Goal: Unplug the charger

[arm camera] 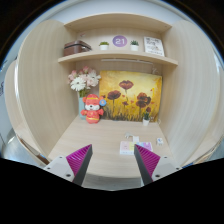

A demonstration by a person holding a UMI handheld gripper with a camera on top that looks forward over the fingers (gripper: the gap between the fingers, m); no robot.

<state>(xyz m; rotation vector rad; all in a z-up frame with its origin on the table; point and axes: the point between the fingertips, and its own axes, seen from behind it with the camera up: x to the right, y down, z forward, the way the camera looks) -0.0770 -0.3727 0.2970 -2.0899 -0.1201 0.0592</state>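
No legible writing anywhere; card (153,45) on the shelf (118,57) too small to read; fingers (79,157) spread wide, nothing between them; charger not clearly identifiable, possibly the small white item (131,147) on the worktop (100,140) just ahead of the right finger; red figurine (92,109) and poppy painting (131,97) stand beyond.

One red figurine (92,109) stands on the desk (100,140), beside one bunch of pale flowers (84,80) and one painting of poppies (130,97). The shelf (118,57) carries four things (one dark basket (76,47), one round purple clock (120,42), one small plant (103,46), one framed card (153,45)).
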